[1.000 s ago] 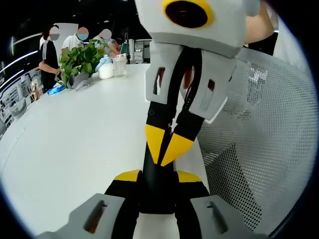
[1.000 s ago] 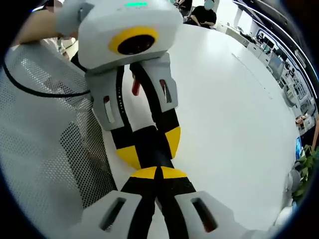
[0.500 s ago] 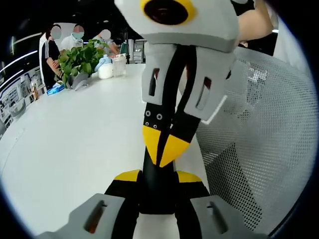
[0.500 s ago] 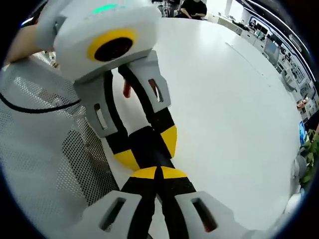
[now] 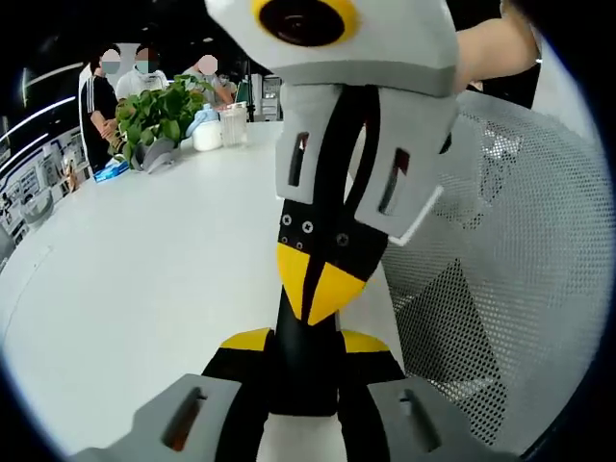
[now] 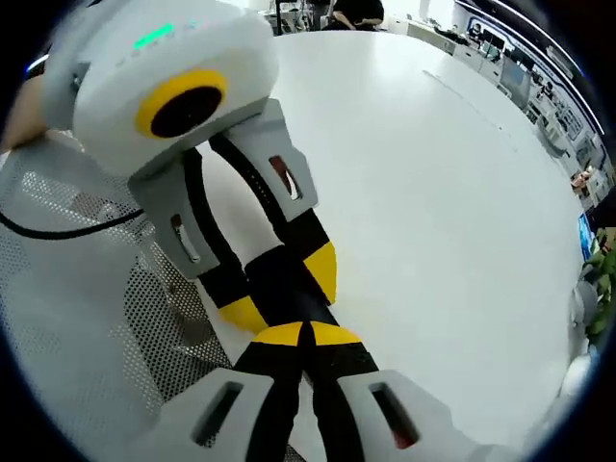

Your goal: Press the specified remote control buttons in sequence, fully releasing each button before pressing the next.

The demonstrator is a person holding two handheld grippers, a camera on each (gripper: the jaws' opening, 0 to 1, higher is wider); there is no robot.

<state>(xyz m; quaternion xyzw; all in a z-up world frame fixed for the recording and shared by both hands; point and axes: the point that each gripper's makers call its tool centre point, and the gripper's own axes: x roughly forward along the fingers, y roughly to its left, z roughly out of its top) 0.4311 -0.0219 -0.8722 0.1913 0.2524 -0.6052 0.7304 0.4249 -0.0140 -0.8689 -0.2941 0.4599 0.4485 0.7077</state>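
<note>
Two things take up most of the scene: the white table (image 5: pixel 144 269), and a mesh chair (image 5: pixel 500 241) just beside its near edge. Over that edge of the table the grippers meet head-on. The left gripper (image 5: pixel 306 342) has its fingers spread just enough to pinch the narrow black remote (image 5: pixel 303 385) by its sides, so the remote sits off the table top, lengthwise between the yellow fingertips (image 5: pixel 248 339). The right gripper (image 6: pixel 303 335) has its fingers pressed together into one blunt point, and in the left gripper view that point rests on the remote's upper face, apparently touching it.

Judging by this, a button press is in hand. The buttons themselves are hidden under the black fingers, so which one cannot be told. The next move calls for lifting the closed point straight off until the button is fully released. It should then shift along the remote to the next button while the left grip holds steady above the table.
</note>
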